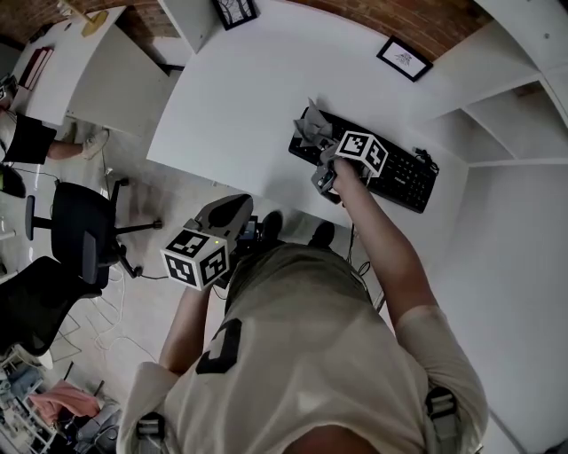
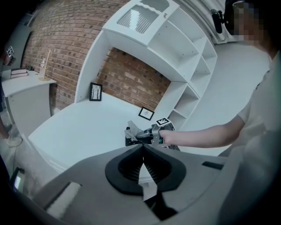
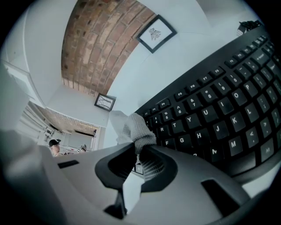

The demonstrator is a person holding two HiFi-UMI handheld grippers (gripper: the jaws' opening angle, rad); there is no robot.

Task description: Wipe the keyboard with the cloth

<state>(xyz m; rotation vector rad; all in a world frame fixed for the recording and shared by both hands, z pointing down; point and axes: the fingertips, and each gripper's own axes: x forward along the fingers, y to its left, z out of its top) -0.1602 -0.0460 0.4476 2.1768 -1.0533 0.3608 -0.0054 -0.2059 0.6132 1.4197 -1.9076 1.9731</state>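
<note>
Office chair point(image 1: 80, 230): black, on the floor at far left, well apart from the tabletop.
Left gripper point(image 1: 232, 215): held low beside the person's body, off the tabletop's near edge and over the floor. Well apart from the keyboard.
Left fingers point(image 2: 153, 169): clenched, tips meeting, nothing between them. They aim across the tabletop toward the other gripper.
Tabletop point(image 1: 240, 97): white, curved front edge, bare across its left and middle.
Framed pictures: one point(image 1: 235, 11) at the back left of the tabletop, another point(image 1: 404, 58) at the back right, both against the brick wall.
Cloth point(image 3: 131, 129): pale grey, bunched. It is pinched at its lower part and sticks up and forward past the fingertips, at the keyboard's left end point(image 1: 312, 131). Contact with the keys cannot be confirmed.
Right gripper point(image 3: 138, 151): reached out over the keyboard's left end, arm extended.
Right fingers point(image 3: 153, 167): clamped on the cloth.
Keyboard point(image 3: 219, 101): black, flat on the tabletop's right part, running diagonally.
Shelves point(image 1: 524, 106): white, just right of the keyboard.
</note>
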